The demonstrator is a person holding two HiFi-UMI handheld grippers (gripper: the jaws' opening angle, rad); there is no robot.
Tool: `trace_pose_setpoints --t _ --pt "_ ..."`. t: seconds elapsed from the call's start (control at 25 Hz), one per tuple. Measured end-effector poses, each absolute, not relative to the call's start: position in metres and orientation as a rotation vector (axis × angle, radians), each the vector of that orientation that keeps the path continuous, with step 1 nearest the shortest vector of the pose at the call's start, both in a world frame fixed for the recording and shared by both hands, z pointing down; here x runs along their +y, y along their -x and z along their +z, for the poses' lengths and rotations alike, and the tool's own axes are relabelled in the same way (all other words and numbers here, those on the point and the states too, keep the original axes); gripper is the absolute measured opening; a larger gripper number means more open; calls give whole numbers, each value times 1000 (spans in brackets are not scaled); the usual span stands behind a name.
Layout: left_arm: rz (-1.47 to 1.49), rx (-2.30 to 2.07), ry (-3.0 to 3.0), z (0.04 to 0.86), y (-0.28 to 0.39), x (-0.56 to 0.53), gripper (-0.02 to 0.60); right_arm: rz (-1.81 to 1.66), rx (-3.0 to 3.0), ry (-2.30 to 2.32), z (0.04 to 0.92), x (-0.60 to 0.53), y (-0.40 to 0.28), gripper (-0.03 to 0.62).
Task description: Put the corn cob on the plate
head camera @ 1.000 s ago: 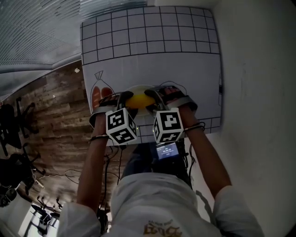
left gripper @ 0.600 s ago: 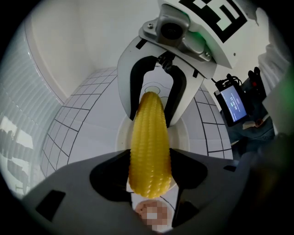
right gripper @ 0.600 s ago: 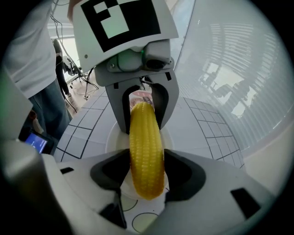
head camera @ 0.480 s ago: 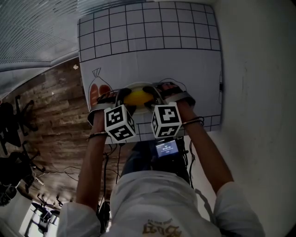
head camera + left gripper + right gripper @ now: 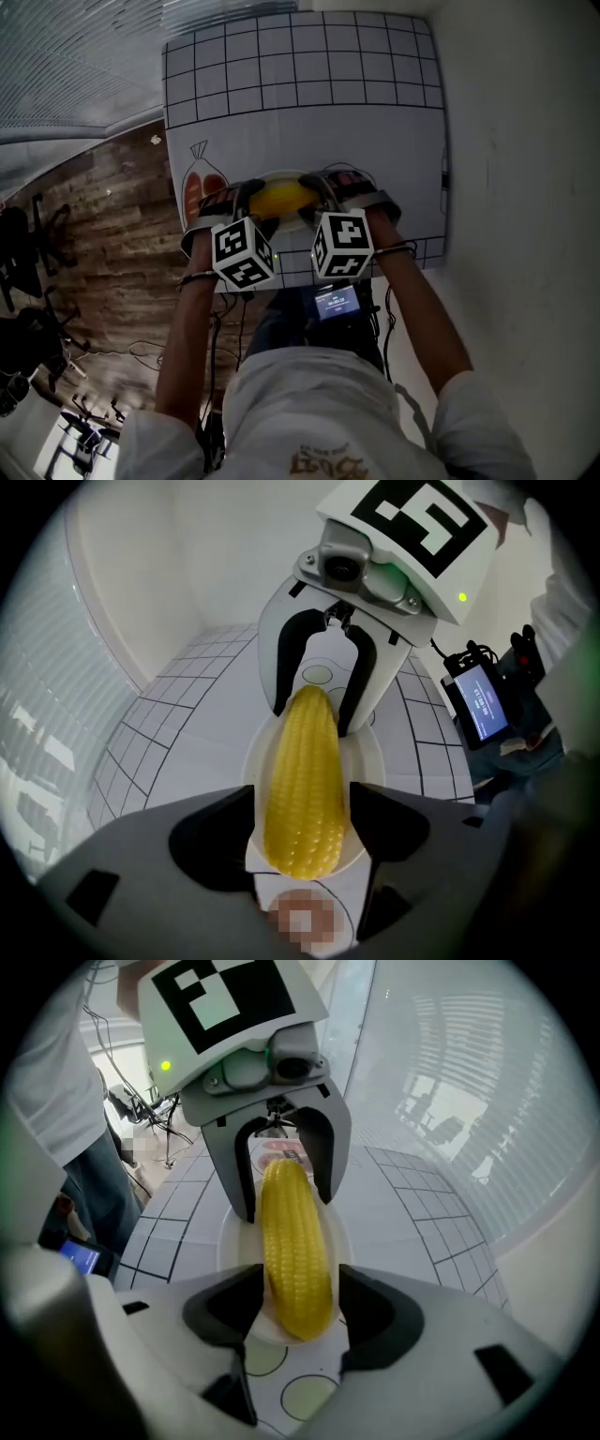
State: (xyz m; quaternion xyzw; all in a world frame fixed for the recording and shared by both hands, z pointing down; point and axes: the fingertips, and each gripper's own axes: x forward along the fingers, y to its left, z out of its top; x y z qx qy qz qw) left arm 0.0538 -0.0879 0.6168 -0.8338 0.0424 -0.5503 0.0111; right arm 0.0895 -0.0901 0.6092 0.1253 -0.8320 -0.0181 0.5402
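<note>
Head view: one corn cob (image 5: 281, 199) lies across one white plate (image 5: 284, 174) on the gridded sheet (image 5: 300, 84), near its front edge. The left gripper (image 5: 251, 201) stands at the cob's left end and the right gripper (image 5: 321, 193) at its right end, so there are two grippers, each with one marker cube. Against the earlier head pictures almost nothing has shifted: cob, plate and both hands sit where they did. A printed bag outline (image 5: 202, 180) shows left of the plate, and a small lit screen (image 5: 339, 303) hangs at the person's waist. The jaws themselves are too small to read from up here

Left gripper view: the left gripper (image 5: 300, 827) has its jaws spread wide, just opened further, with the cob (image 5: 302, 780) between them and a thin strip of plate (image 5: 371, 754) showing beside the left pad; the pads do not press. The cob rests lengthwise on the plate. Facing it, the right gripper (image 5: 315, 711) straddles the far tip. The screen (image 5: 482, 701) appears again at the right

Right gripper view: the right gripper (image 5: 298, 1303) also stands parted around the cob (image 5: 295, 1251), its jaws just eased a little wider and close to the kernels without clamping them. The left gripper (image 5: 284, 1200) brackets the far end. This view alone shows two drawn circles (image 5: 305, 1396) on the sheet, just in front of the plate (image 5: 226, 1241)
</note>
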Motion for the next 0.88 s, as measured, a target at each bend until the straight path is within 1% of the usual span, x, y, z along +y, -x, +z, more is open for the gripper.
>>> trace_pose_setpoints --t 0.24,0.44,0.48,0.56,0.64,0.68,0.72,0.8,0.84,0.88 --pt "-1689 252 2672 604 -42 -85 313 1 -1982 -352 594 -87 -101 252" --pt "-1587 438 2780 580 -38 -91 311 16 -2005 -446 573 -93 -108 252" --pt "-1565 477 2789 575 -36 -93 311 18 -2022 -473 567 -95 -108 241" --pt "-1519 558 2813 568 -33 -98 311 22 -2062 -536 553 -97 -106 163" --pt "-1459 640 2849 560 -31 -104 309 30 -2096 -607 542 -100 -105 131" --pt "-1425 681 2865 554 -30 -106 294 30 -2110 -640 536 -101 -104 112" --pt "-1388 722 2874 548 -29 -109 248 26 -2120 -672 530 -102 -104 94" --pt "-1313 805 2875 534 -27 -115 100 16 -2132 -752 517 -105 -106 73" --pt "-1279 839 2871 527 -26 -117 65 11 -2134 -813 510 -107 -110 59" --pt "-1244 865 2867 521 -26 -118 46 9 -2135 -891 501 -109 -116 43"
